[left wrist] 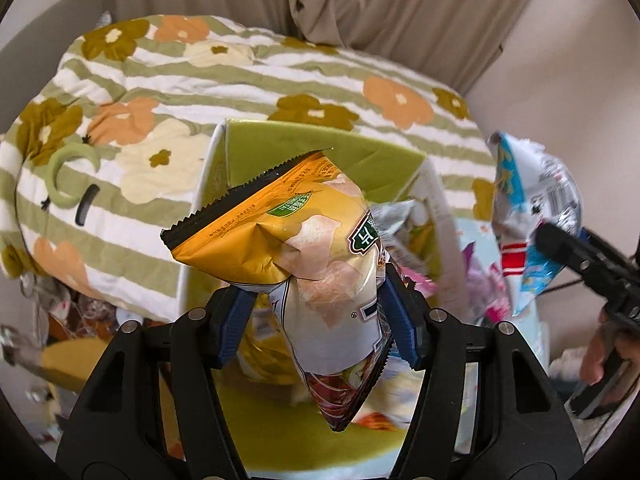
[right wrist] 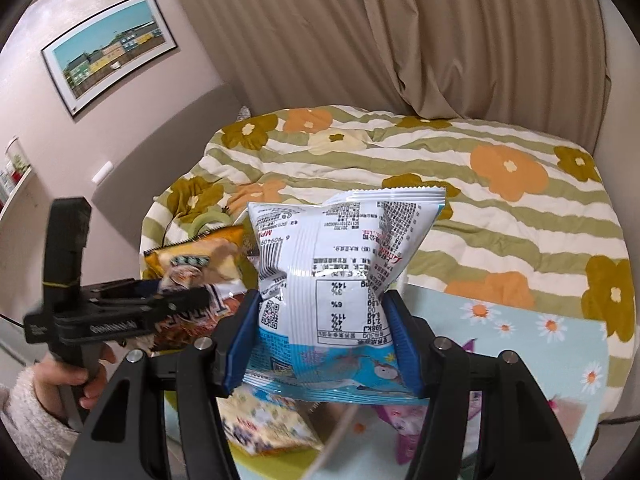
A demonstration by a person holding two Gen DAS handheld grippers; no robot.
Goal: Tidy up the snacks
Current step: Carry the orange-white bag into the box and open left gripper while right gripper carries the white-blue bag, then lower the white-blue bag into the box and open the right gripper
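In the left wrist view my left gripper [left wrist: 314, 284] is shut on a yellow and white chip bag [left wrist: 320, 248]. The bag stands upright between the blue pads [left wrist: 400, 320], its lower end hanging over a green-lined box [left wrist: 280, 144] with white walls. Several snack packets [left wrist: 404, 220] lie in that box. In the right wrist view my right gripper [right wrist: 322, 296] is shut on a white and blue snack bag [right wrist: 340, 264], printed back towards the camera. The chip bag [right wrist: 200, 260] shows to its left in the left gripper's black body [right wrist: 132, 312].
A bed with a green-striped floral quilt [right wrist: 480, 208] lies behind the box, with beige curtains [right wrist: 400, 40] beyond. A light blue flowered sheet [right wrist: 520, 340] lies at the right. A person's hand [right wrist: 68, 376] in a fuzzy sleeve holds the left gripper. Loose wrappers [left wrist: 80, 312] lie at the left.
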